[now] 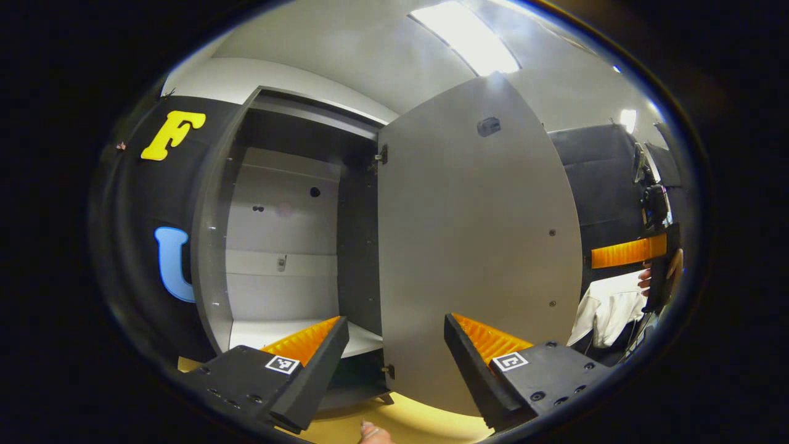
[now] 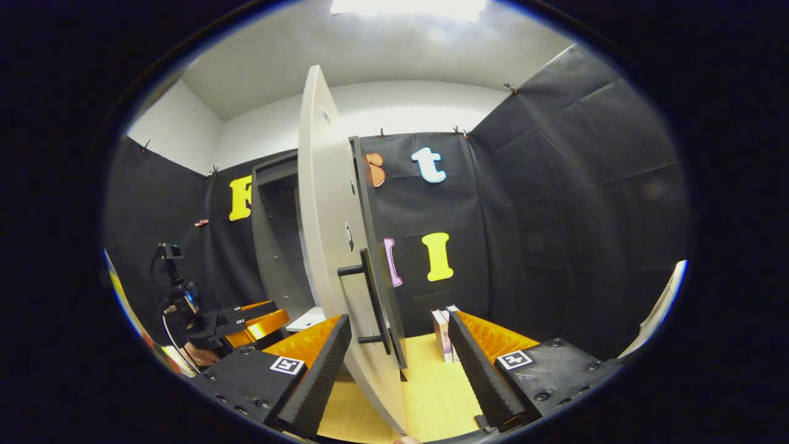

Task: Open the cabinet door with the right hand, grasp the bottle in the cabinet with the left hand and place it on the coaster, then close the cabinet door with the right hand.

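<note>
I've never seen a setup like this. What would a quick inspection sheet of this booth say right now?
Surface: pale wooden tabletop under the cabinet.
Job's things: cabinet open, its door swung wide; dark bar handle on the door's outer face; bottle and coaster not made out.
Clutter: small boxes standing on the tabletop beyond the door.
Grippers: left gripper open, facing the cabinet; right gripper open, its fingers either side of the door's edge, not pressing.
Cables: a cable by the left gripper.
Surroundings: black cloth walls, white ceiling with a light panel.
</note>
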`<state>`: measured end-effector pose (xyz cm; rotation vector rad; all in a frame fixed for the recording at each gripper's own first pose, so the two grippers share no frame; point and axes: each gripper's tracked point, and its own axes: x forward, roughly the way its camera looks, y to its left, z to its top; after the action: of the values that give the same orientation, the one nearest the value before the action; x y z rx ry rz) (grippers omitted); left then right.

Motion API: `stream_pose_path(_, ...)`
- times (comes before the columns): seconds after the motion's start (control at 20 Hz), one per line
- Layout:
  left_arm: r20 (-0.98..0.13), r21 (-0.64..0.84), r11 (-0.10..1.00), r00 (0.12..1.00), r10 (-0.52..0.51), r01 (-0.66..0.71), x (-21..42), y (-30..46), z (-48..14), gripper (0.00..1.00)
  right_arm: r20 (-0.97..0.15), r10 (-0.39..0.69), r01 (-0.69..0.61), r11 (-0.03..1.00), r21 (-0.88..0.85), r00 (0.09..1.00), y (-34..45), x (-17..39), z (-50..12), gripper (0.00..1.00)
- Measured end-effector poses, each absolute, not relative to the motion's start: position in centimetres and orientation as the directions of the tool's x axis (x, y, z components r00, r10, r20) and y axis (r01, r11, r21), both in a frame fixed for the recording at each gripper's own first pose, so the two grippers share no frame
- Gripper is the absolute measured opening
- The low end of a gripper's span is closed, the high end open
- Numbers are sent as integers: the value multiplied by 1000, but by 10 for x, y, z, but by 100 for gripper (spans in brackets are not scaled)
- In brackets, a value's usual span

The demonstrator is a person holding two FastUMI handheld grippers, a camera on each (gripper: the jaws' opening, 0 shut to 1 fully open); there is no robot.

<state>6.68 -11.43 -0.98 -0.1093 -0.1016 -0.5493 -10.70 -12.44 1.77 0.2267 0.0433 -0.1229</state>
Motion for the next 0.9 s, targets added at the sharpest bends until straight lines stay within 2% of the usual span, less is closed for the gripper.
stream_pose_path(0.3, 62, -71, 926, 928, -367, 371, 55, -74, -23, 98, -83, 42, -24, 978, 207, 996, -114, -69, 9, 97)
stream_pose_path(0.5, 25, -85, 950, 953, -301, 302, 46, -52, -35, 98, -101, 82, -56, 969, 239, 992, -108, -61, 3, 97)
stream_pose_path(0.6, 9, -99, 954, 959, -285, 284, 46, -44, -42, 98, -107, 95, -66, 966, 248, 990, -98, -59, 2, 100)
stream_pose_path(0.65, 4, -107, 953, 959, -283, 282, 47, -41, -44, 98, -108, 102, -73, 967, 244, 989, -91, -58, 4, 97)
stream_pose_path(0.9, 0, -109, 946, 952, -307, 305, 52, -26, -47, 98, -120, 173, -139, 958, 250, 978, -38, -48, 2, 97)
